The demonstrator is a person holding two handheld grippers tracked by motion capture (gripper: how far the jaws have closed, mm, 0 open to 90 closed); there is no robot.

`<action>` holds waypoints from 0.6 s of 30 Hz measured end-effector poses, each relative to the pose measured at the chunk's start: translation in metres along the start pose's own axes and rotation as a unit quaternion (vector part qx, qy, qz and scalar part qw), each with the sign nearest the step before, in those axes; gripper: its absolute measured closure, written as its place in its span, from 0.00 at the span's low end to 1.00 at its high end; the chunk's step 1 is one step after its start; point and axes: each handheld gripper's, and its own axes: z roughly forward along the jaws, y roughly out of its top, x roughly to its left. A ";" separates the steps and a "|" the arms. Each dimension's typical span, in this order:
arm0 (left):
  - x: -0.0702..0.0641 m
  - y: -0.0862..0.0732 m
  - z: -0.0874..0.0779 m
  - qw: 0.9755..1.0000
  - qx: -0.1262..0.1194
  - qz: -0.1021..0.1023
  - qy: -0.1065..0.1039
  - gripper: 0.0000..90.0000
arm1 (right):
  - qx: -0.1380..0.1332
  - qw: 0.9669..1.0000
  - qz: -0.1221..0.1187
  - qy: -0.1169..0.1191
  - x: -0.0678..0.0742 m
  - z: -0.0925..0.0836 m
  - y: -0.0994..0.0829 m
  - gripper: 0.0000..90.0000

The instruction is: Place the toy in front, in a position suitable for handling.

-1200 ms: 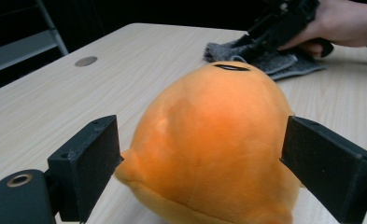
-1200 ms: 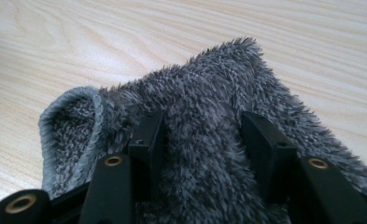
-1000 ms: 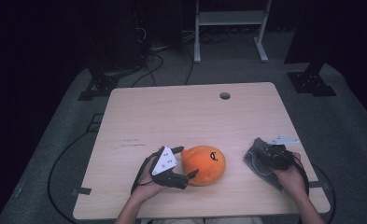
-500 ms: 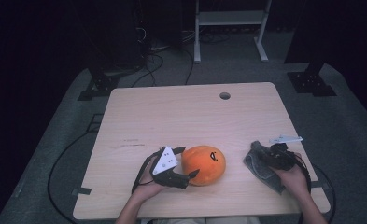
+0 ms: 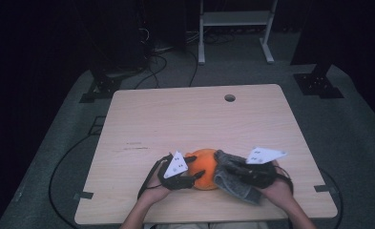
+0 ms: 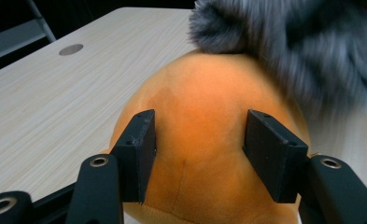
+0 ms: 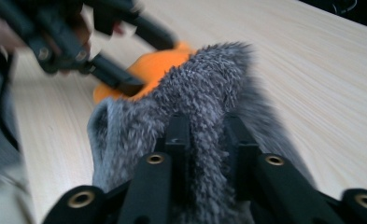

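Orange plush toy [image 5: 205, 171] is lying near the front edge of the wooden table [image 5: 194, 119] in the high view, between the left gripper [image 5: 194, 172] and the right gripper [image 5: 223, 168], which is carrying a grey fuzzy cloth [image 5: 235, 183] against it.

Left gripper view: the pads [image 6: 141, 154] have just been closing and are squeezing the toy's sides.

Right gripper view: the jaws are pinching a fold of the cloth.

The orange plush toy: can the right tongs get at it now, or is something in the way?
Probably not directly. The right tongs are shut on the grey furry cloth, which hangs between them and the orange plush toy. The left tongs already pinch the toy's near side.
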 end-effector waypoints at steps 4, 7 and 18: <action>-0.003 -0.001 0.005 1.000 0.005 0.022 0.021 0.52 | 0.007 0.996 -0.059 -0.064 0.012 0.024 0.003 0.60; -0.002 -0.001 0.006 1.000 0.005 0.019 0.013 0.52 | 0.000 0.996 -0.049 -0.071 0.009 0.027 0.002 0.53; 0.007 0.007 -0.002 1.000 0.013 0.002 -0.018 0.40 | 0.002 0.997 -0.024 -0.067 0.003 0.030 -0.002 0.70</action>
